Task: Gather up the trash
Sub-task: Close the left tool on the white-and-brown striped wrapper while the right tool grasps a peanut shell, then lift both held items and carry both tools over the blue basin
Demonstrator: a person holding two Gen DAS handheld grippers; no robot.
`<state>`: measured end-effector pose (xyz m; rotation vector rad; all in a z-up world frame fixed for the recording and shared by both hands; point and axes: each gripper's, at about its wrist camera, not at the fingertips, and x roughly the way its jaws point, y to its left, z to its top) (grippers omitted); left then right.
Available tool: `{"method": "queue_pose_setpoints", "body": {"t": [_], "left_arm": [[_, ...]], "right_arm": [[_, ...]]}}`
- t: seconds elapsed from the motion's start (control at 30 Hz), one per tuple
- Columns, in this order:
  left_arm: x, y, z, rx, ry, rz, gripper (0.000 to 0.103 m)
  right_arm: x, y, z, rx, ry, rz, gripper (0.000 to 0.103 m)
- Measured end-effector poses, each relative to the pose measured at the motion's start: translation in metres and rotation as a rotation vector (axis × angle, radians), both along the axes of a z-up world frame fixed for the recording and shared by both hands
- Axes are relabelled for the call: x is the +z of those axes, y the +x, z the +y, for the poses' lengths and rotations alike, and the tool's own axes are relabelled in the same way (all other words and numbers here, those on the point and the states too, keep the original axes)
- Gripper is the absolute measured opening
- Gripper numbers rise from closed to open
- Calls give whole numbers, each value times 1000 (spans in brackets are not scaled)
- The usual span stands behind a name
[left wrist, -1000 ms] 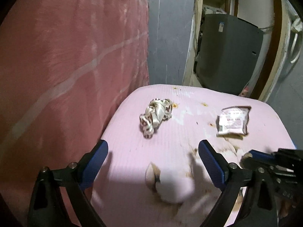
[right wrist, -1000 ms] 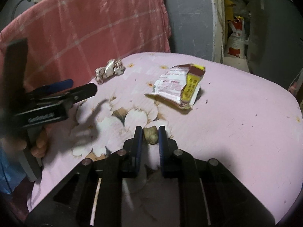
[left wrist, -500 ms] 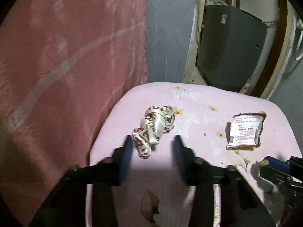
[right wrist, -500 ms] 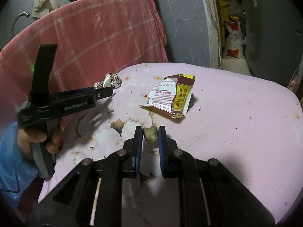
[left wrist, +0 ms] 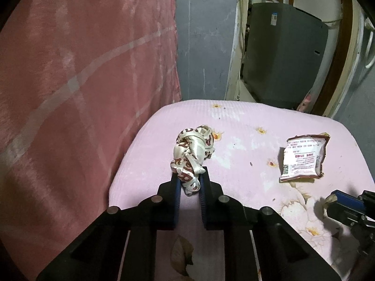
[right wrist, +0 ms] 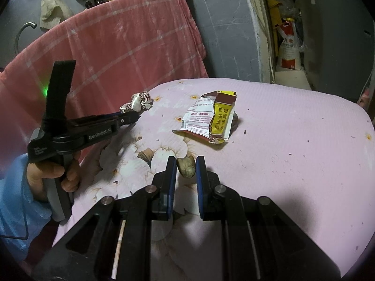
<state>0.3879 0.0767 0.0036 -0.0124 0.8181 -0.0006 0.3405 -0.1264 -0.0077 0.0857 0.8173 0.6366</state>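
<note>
My left gripper (left wrist: 189, 182) is shut on the near end of a crumpled white wrapper with red letters (left wrist: 193, 153), which lies on the pink cushion (left wrist: 234, 121). The wrapper (right wrist: 138, 101) and left gripper (right wrist: 132, 117) also show in the right wrist view. My right gripper (right wrist: 186, 165) is shut on a small brown nutshell-like scrap (right wrist: 186, 167) just above the cushion (right wrist: 293, 121). A torn red, white and yellow packet (right wrist: 211, 117) lies flat beyond it; it also shows in the left wrist view (left wrist: 303, 159).
A pink blanket (left wrist: 77, 82) hangs over the chair back at the left. A grey wall (left wrist: 204, 35) and a dark grey appliance (left wrist: 283, 56) stand behind. A red-and-white sack (right wrist: 288, 51) is on the floor beyond. A dry leaf (left wrist: 181, 255) lies near the cushion's front.
My left gripper moved forward to the crumpled wrapper and closed on it. My right gripper stayed shut on the brown scrap and rose slightly.
</note>
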Motion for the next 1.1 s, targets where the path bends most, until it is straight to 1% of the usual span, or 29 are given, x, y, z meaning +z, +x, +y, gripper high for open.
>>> {"method": "queue_pose_setpoints", "body": {"t": [0.1, 0.17, 0.2, 0.3, 0.43, 0.57, 0.7, 0.83, 0.9, 0.97, 1.1], "left_arm": [[3, -6, -1, -10, -17, -21, 11], [5, -13, -2, -15, -47, -28, 11], [6, -19, -3, -20, -74, -34, 11], [12, -39, -11, -41, -107, -65, 11], [21, -70, -28, -67, -125, -112, 11], [27, -94, -44, -92, -127, -157, 11], [40, -123, -63, -132, -150, -248, 11], [55, -139, -82, -164, -180, -327, 11], [62, -148, -92, -176, -182, -364, 11], [68, -152, -102, -189, -184, -400, 11], [80, -159, -123, -224, -200, -452, 11]], "right_arm": [[1, -2, -2, -8, -1, -10, 16], [3, -6, -4, -16, 0, -31, 16], [5, -9, -5, -22, 1, -49, 16], [12, -18, -9, -36, 3, -99, 16], [20, -29, -17, -60, 12, -161, 16], [32, -45, -31, -91, 49, -235, 16], [46, -64, -46, -143, 73, -312, 16], [65, -87, -63, -199, 85, -424, 16], [74, -99, -73, -229, 87, -483, 16], [81, -107, -84, -258, 85, -528, 16], [92, -121, -110, -320, 95, -590, 16]]}}
